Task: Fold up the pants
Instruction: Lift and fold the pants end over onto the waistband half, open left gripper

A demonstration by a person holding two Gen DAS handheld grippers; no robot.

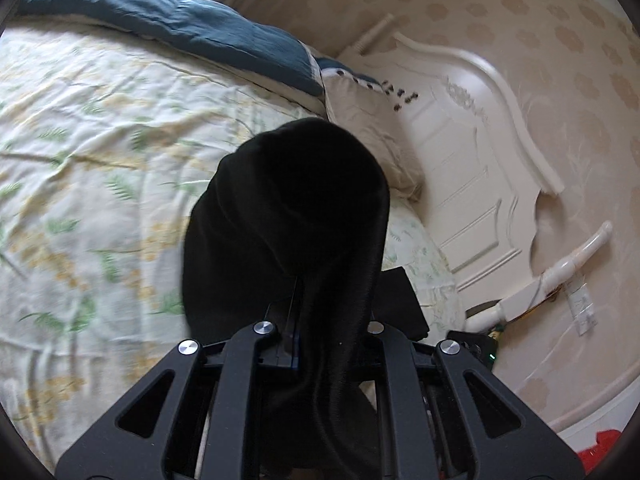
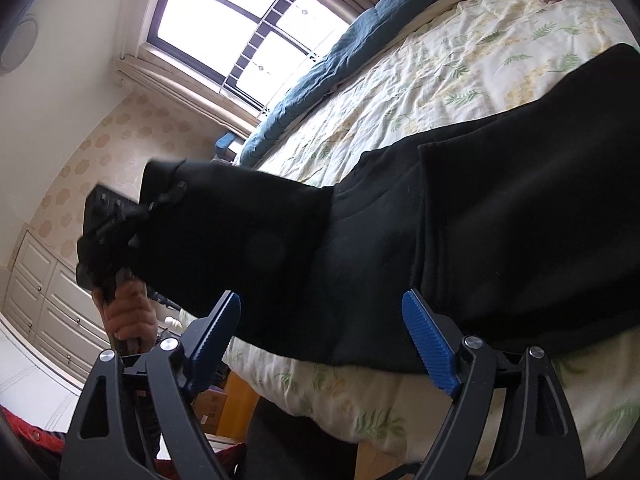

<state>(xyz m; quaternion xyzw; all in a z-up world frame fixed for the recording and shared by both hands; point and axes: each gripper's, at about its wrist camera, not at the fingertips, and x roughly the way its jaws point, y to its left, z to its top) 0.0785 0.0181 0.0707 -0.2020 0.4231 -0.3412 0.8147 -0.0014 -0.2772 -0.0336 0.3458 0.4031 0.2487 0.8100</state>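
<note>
The black pants hang from my left gripper, which is shut on the cloth; the fabric drapes over the fingers and hides the tips. In the right wrist view the pants stretch from the left gripper, held by a hand at the left, across the floral bed. My right gripper is open and empty, its blue pads just below the pants' lower edge.
A blue quilt lies along the far side of the bed. A beige pillow rests against the white headboard. A window and white cabinets stand beyond the bed. Cardboard boxes sit below.
</note>
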